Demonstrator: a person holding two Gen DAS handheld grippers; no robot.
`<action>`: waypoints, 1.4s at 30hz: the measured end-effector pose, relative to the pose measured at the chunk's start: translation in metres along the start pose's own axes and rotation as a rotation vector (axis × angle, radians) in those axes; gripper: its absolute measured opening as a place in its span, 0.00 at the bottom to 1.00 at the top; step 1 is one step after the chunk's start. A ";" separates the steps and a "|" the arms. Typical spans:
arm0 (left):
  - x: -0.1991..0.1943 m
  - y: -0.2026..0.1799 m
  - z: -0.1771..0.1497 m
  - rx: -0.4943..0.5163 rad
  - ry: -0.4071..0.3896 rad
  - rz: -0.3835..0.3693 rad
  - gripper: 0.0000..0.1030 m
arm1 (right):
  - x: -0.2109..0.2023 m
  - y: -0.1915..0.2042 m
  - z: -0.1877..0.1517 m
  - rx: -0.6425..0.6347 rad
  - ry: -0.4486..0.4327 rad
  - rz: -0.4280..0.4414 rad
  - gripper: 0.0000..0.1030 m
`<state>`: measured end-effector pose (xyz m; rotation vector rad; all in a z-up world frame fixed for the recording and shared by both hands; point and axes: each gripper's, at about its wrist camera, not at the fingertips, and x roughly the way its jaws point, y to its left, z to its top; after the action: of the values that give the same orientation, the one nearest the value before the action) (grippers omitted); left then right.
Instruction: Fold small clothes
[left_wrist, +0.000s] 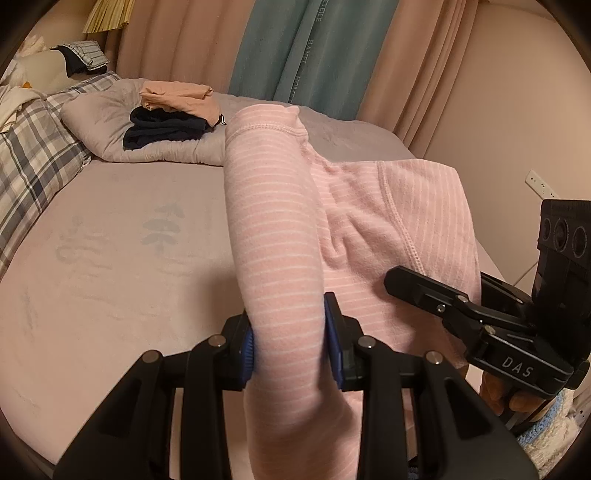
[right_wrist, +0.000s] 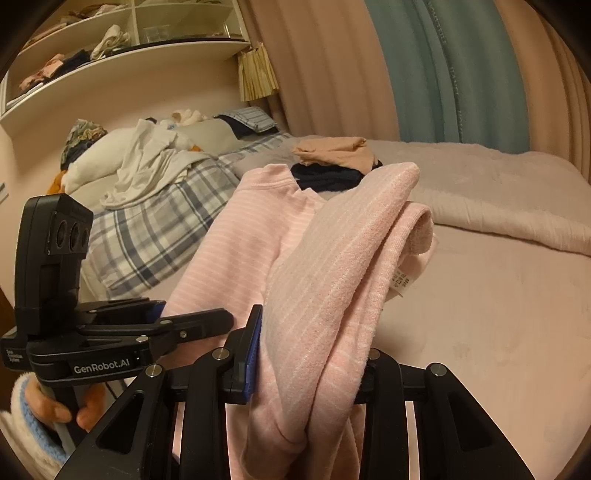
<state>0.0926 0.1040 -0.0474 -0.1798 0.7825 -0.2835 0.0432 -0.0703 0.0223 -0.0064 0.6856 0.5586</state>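
A pink garment with thin white stripes (left_wrist: 280, 229) hangs above the bed, held by both grippers. My left gripper (left_wrist: 291, 350) is shut on a bunched part of it, between its blue pads. My right gripper (right_wrist: 306, 354) is shut on another bunched part of the pink garment (right_wrist: 332, 266); a white care label (right_wrist: 402, 282) hangs from it. Each gripper shows in the other's view: the right one (left_wrist: 461, 302) at right, the left one (right_wrist: 177, 325) at left.
The bed (left_wrist: 110, 266) has a pale pink sheet. A folded stack, an orange piece (left_wrist: 181, 98) on dark clothes (left_wrist: 166, 127), lies on a grey quilt at the back. A plaid pillow (left_wrist: 33, 155) lies at left. Loose white clothes (right_wrist: 147, 162) and shelves (right_wrist: 122, 48) are near the headboard.
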 end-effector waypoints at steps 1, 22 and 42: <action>-0.001 -0.001 0.000 0.001 -0.003 0.000 0.30 | 0.000 0.001 0.001 -0.003 -0.003 -0.001 0.34; 0.004 0.004 0.036 0.036 -0.030 0.013 0.30 | 0.000 0.000 0.024 -0.040 -0.046 -0.003 0.34; 0.020 0.004 0.051 0.052 -0.028 0.032 0.30 | 0.004 -0.005 0.029 -0.042 -0.044 -0.004 0.34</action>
<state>0.1433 0.1046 -0.0262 -0.1216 0.7493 -0.2701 0.0654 -0.0670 0.0419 -0.0342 0.6313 0.5677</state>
